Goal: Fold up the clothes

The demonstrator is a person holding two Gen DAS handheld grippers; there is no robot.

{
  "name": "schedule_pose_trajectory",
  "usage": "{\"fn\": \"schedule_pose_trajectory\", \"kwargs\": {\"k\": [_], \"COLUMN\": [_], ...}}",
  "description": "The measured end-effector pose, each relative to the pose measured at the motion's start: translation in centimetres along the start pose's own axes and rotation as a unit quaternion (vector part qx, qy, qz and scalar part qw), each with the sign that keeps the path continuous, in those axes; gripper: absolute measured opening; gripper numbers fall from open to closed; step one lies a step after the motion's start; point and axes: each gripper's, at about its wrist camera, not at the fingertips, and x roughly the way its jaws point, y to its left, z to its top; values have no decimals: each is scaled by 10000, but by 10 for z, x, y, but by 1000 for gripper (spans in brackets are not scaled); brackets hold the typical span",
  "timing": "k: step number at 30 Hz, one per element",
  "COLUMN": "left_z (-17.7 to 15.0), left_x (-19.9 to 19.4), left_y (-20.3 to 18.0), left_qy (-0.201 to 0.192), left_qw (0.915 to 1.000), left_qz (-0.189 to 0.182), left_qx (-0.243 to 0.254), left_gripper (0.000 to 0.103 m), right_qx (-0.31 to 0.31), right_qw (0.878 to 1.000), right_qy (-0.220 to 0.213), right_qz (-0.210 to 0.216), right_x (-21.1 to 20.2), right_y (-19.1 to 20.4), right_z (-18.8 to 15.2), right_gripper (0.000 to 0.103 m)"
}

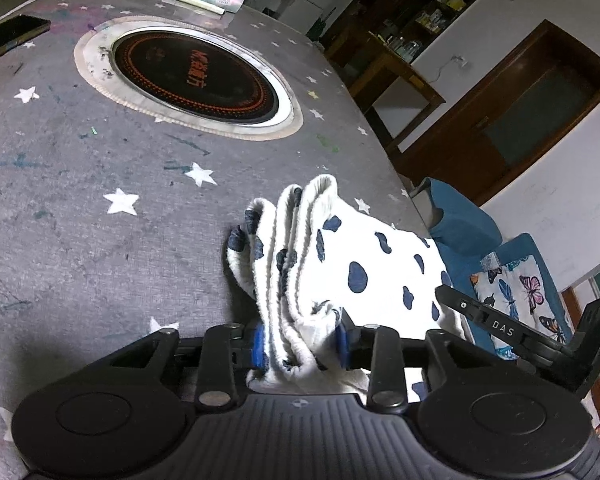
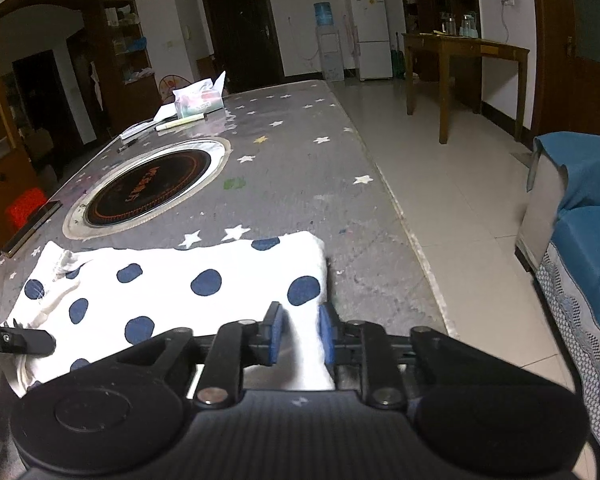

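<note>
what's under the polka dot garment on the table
The polka dot garment lies on the grey star-print table cover; a star shows just past its far edge. Whatever is directly beneath the cloth is hidden.

The white garment [image 1: 340, 264] with dark blue spots is soft knitted cloth, ribbed and fuzzy at its bunched edges, while the table cover [image 1: 80, 208] under it is a grey, star-printed sheet with a slightly glossy, scuffed face. The round cooktop [image 1: 196, 80] set into the table looks like smooth, shiny black glass inside a dull metal ring. Both grippers are matt black plastic with blue pads [image 1: 259, 346], and the side table [image 2: 460, 52] is polished brown wood.
</note>
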Motion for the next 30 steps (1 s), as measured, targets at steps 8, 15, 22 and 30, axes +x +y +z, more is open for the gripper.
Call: {"fn": "schedule_pose_trajectory", "kwargs": {"k": [8, 15, 22, 30], "left_z": [0, 0, 3, 13], "left_x": [-3, -5, -12, -16], "left_y": [3, 4, 5, -2], "left_qy": [-41, -72, -139, -259], "left_qw": [10000, 9999, 9998, 9992], "left_qz": [54, 85, 100, 130], "left_qx": [12, 61, 133, 278], "left_gripper": [46, 50, 53, 57], "right_qx": [-171, -470, -607, -676], "right_qw": [9998, 9989, 9981, 9977], "right_qy": [-46, -29, -31, 1], "right_qz": [-11, -3, -31, -98], "right_x": [7, 12, 16, 19], "right_y": [3, 13, 18, 22], "right_z": [-11, -16, -18, -19], "right_gripper": [79, 101, 103, 103]}}
